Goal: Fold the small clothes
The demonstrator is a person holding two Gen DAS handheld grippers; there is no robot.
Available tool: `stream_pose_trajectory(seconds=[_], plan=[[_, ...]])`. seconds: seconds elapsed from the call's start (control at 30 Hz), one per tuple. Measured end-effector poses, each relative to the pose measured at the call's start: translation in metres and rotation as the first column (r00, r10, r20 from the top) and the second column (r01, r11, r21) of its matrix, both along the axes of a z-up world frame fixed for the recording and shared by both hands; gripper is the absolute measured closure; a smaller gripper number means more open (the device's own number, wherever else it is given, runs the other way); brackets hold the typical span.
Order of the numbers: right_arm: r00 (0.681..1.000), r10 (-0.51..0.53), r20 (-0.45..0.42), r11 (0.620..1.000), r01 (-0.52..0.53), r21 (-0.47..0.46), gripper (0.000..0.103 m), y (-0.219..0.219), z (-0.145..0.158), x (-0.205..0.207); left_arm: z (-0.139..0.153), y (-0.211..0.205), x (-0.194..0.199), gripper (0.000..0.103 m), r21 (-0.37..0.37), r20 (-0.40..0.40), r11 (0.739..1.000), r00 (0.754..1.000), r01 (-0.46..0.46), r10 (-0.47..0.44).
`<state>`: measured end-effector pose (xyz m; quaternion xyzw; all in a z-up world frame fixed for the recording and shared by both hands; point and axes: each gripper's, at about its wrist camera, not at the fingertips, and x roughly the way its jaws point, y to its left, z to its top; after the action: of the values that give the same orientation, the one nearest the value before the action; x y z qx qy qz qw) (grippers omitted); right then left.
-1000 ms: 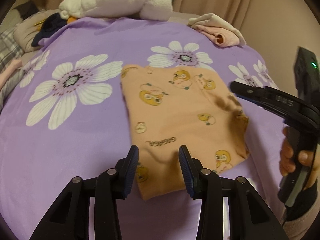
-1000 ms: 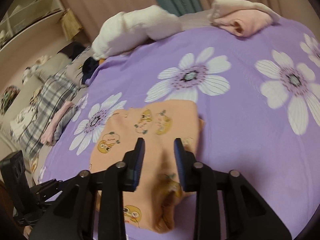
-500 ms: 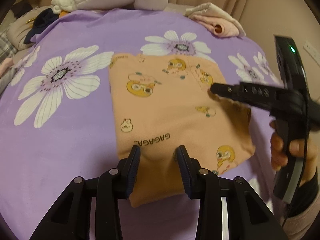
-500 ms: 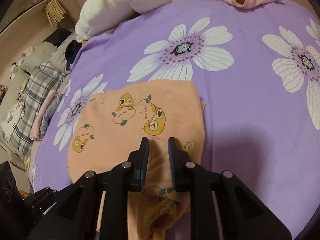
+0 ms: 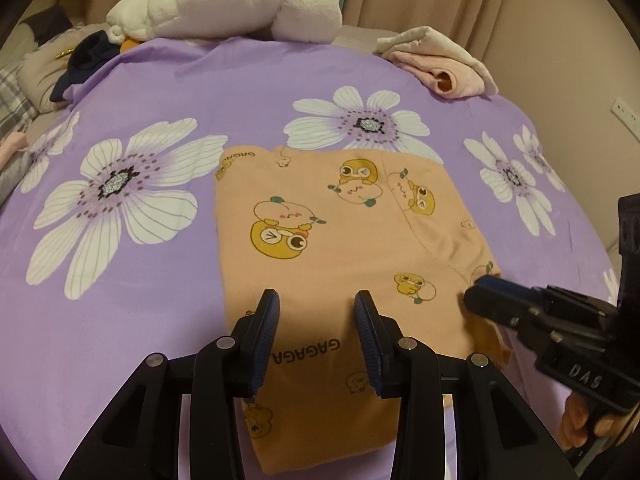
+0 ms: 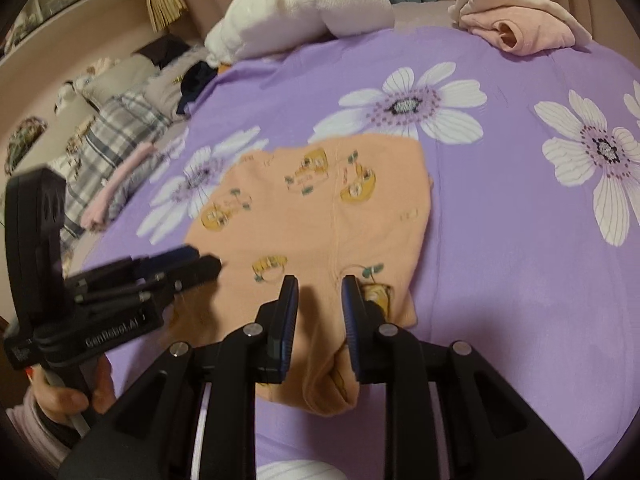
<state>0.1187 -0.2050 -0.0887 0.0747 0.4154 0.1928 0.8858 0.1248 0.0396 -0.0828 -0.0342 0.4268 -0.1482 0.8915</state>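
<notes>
Both grippers are being brought lower over the orange garment (image 5: 344,264), lying folded mid-frame on the purple bedspread (image 5: 120,300). Left gripper (image 5: 316,316) and right gripper (image 6: 319,300) are being held with jaws parted, gripping nothing; the right jaws are being reopened slightly, so a further fold is likely being prepared.

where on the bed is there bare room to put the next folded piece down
Bare purple sheet lies left of the orange garment, and a strip between it and the white plush. Right of the garment is also bare. The near edge is crowded by both grippers; the far right corner holds the pink clothes.
</notes>
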Motion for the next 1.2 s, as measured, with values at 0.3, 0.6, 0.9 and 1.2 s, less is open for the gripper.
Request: stream_pose_trajectory(seconds=[0.3,0.6,0.9,1.2], plan=[[0.999,-0.015,-0.031,1.0,0.014,-0.028,0.079,0.002,-0.011,-0.002,-0.001,0.002,-0.002,0.064,-0.013,-0.015,1.0,1.0,0.004,-0.004],[0.999,0.037,-0.002,0.999,-0.037,0.02,0.079,0.006,0.002,-0.021,0.0,-0.001,-0.03,0.064,-0.006,-0.019,0.999,0.999,0.037,-0.037],[0.999,0.021,-0.045,0.999,-0.022,-0.026,0.079,0.014,-0.017,-0.025,-0.016,-0.005,-0.038,0.064,0.008,-0.053,0.999,0.998,0.033,-0.033],[0.999,0.017,-0.042,0.999,-0.019,-0.029,0.079,0.013,-0.012,-0.034,-0.013,-0.001,-0.046,0.064,0.001,-0.065,1.0,0.998,0.014,-0.014]])
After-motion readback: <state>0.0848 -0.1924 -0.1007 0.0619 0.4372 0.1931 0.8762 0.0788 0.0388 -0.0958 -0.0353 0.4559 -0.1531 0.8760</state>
